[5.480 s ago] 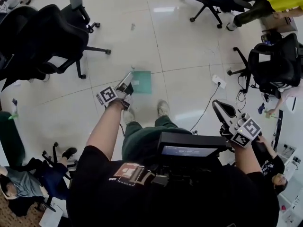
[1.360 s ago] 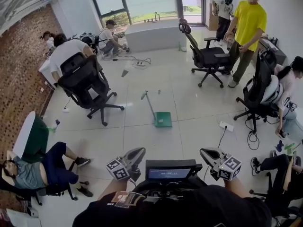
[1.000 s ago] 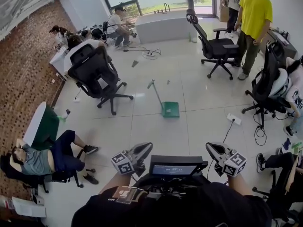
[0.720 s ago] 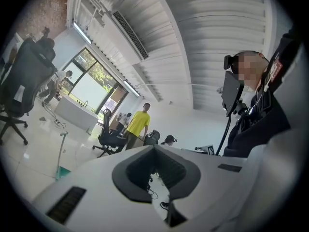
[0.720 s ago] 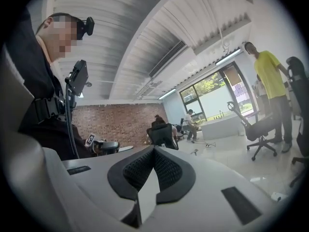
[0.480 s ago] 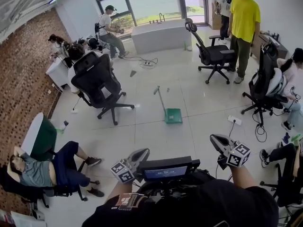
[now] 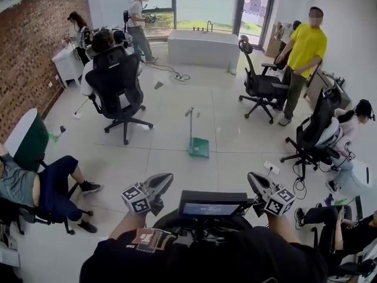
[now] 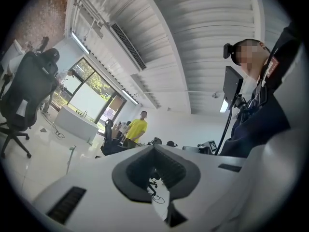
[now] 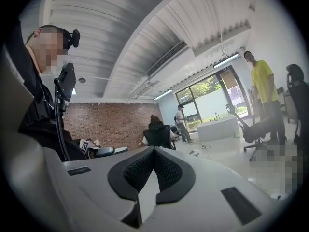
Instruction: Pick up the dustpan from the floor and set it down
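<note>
A green dustpan point(image 7: 198, 148) rests on the pale tiled floor in the middle of the room, its long handle point(image 7: 189, 122) sticking up. In the left gripper view that handle point(image 8: 70, 156) shows small and far off at the left. My left gripper point(image 7: 165, 178) point(image 8: 154, 147) is held near my chest, far back from the dustpan, its jaws shut with nothing between them. Level with it, my right gripper point(image 7: 253, 178) point(image 9: 154, 149) is also shut and empty.
A black office chair point(image 7: 116, 84) with a seated person stands left of the dustpan, and other chairs point(image 7: 259, 84) stand at the right. A person in a yellow shirt point(image 7: 303, 52) stands at the back right. A power strip point(image 7: 271, 168) with its cable lies on the floor. A person sits at the left point(image 7: 35, 187).
Several seconds ago my left gripper was low beside the dustpan; now both grippers are back at my chest, still shut. The dustpan stays standing on the floor while the view has swung.
</note>
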Demonstrator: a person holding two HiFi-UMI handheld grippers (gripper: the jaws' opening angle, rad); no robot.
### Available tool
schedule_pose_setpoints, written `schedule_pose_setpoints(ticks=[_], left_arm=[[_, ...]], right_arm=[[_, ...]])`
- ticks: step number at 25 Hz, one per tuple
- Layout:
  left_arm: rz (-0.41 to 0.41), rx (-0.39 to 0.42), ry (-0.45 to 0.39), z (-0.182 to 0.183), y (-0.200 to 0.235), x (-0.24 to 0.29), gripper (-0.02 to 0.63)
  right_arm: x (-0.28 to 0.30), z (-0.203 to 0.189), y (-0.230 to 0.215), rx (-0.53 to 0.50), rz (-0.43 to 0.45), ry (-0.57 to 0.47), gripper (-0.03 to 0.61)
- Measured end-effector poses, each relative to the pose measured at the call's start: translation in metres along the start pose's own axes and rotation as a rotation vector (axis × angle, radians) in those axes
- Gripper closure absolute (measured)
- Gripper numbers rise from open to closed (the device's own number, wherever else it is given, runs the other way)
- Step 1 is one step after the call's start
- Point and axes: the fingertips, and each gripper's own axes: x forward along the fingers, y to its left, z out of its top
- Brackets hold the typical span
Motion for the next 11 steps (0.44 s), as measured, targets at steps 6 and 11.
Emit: schedule_pose_setpoints(ticks=[6,11], left_arm=[[-0.013,-0.008,0.001,-0.006,0.004,0.008,0.601],[0.000,-0.020,0.004,-0.010,-0.014,0.034,0.601]], right_arm=[[-0.008,0.001,-0.012,0.001,-0.027,0.006,0.569],[-0.026,0.013,-0.031,-0.014,-0.009,0.020,0.569]])
